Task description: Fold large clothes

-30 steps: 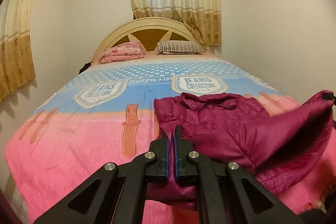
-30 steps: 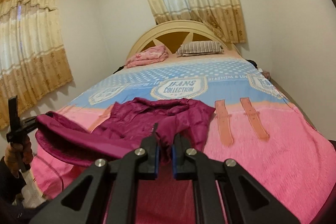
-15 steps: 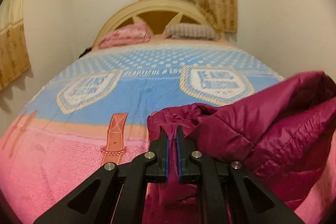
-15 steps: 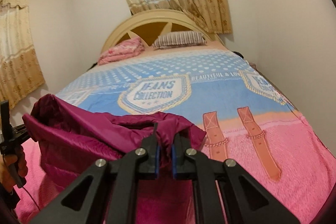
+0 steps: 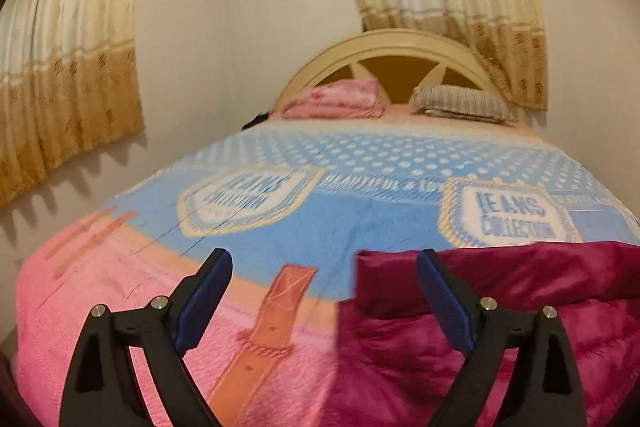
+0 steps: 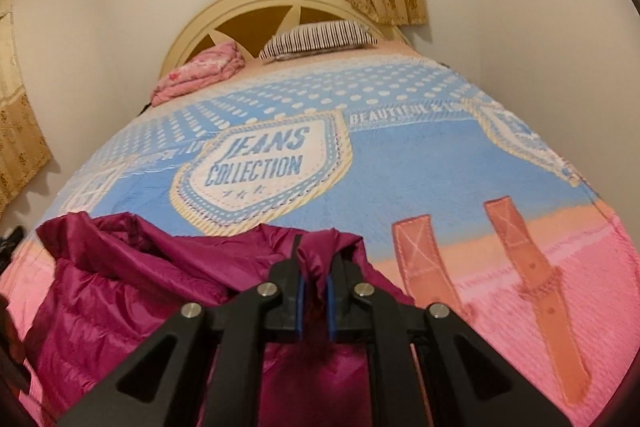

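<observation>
A maroon padded jacket [image 5: 500,315] lies folded over on the pink and blue bedspread [image 5: 320,211] near the foot of the bed. My left gripper [image 5: 324,267] is open and empty, its right finger over the jacket's left edge. In the right wrist view the jacket [image 6: 132,291] lies bunched at the lower left. My right gripper [image 6: 314,267] is shut on a fold of the jacket's fabric at its right edge.
A folded pink blanket [image 5: 336,99] and a striped pillow [image 5: 460,103] lie by the cream headboard [image 5: 384,47]. Walls stand close on both sides of the bed, with curtains [image 5: 68,67] on the left and behind the headboard.
My left gripper has opened and let go of the jacket, which now lies folded on the bed. My right gripper has carried its edge forward and lower, still shut on it.
</observation>
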The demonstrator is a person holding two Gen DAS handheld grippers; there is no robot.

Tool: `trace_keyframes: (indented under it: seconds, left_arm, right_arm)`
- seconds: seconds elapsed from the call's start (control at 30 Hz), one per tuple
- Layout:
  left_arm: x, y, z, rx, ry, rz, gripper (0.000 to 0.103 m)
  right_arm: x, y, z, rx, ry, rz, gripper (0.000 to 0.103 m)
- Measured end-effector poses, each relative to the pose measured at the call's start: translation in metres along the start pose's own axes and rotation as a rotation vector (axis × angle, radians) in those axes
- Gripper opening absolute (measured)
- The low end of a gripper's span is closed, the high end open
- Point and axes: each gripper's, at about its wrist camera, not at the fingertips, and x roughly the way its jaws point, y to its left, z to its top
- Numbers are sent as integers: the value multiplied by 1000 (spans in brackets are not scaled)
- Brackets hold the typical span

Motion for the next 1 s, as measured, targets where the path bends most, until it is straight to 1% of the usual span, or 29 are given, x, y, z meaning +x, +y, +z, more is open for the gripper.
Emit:
trace_keyframes:
  seconds: [0.1,0.13,0.17,0.2,0.23,0.27,0.3,0.37,0.43,0.47,0.5,0.57,0.6,0.67,0.73,0.8,0.87,1.0]
  left_arm:
    - [10,-29,-1,82,-6,22,93]
    - [16,-38,-2,109,-1,33,93]
    - [25,-48,-6,136,10,45,93]
    - [32,-54,-7,148,21,47,93]
    - [40,-59,-9,154,36,51,93]
    - [49,-64,-11,153,55,47,93]
    - [54,-67,-12,151,67,41,93]
    - [61,-73,-14,149,81,30,93]
    - [62,-77,-12,156,89,22,93]
    - [59,-77,-10,152,84,21,93]
    - [52,-74,-7,136,73,10,93]
    - [37,-68,-3,104,57,-7,93]
    - [31,-66,-2,97,52,-11,93]
    - [22,-66,-4,98,49,-12,93]
    - [21,-68,-7,114,59,2,94]
    - [29,-73,-14,129,89,15,94]
    - [41,-76,-19,133,119,15,94]
    - [65,-83,-26,144,165,25,94]
  right_arm:
    - [20,-5,1,27,23,-16,11]
    - [26,-8,1,43,33,-14,13]
    - [28,-10,2,57,35,-23,25]
    - [26,-14,1,86,25,-39,44]
    - [25,-17,2,108,13,-43,56]
    - [20,-19,2,123,-8,-48,78]
    - [10,-21,2,128,-51,-71,88]
    - [-1,-17,5,101,-85,-116,88]
    - [-14,-5,9,50,-99,-152,88]
    - [-23,8,10,15,-110,-167,88]
    - [-28,17,11,-5,-123,-160,88]
    - [-34,44,10,-58,-135,-107,88]
    - [-31,59,7,-87,-122,-83,88]
    - [-19,81,1,-128,-99,-64,88]
    - [-2,101,-12,-182,-77,-85,87]
    - [15,111,-22,-211,-38,-102,81]
    - [29,112,-30,-222,-16,-136,81]
    - [43,91,-34,-174,17,-171,81]
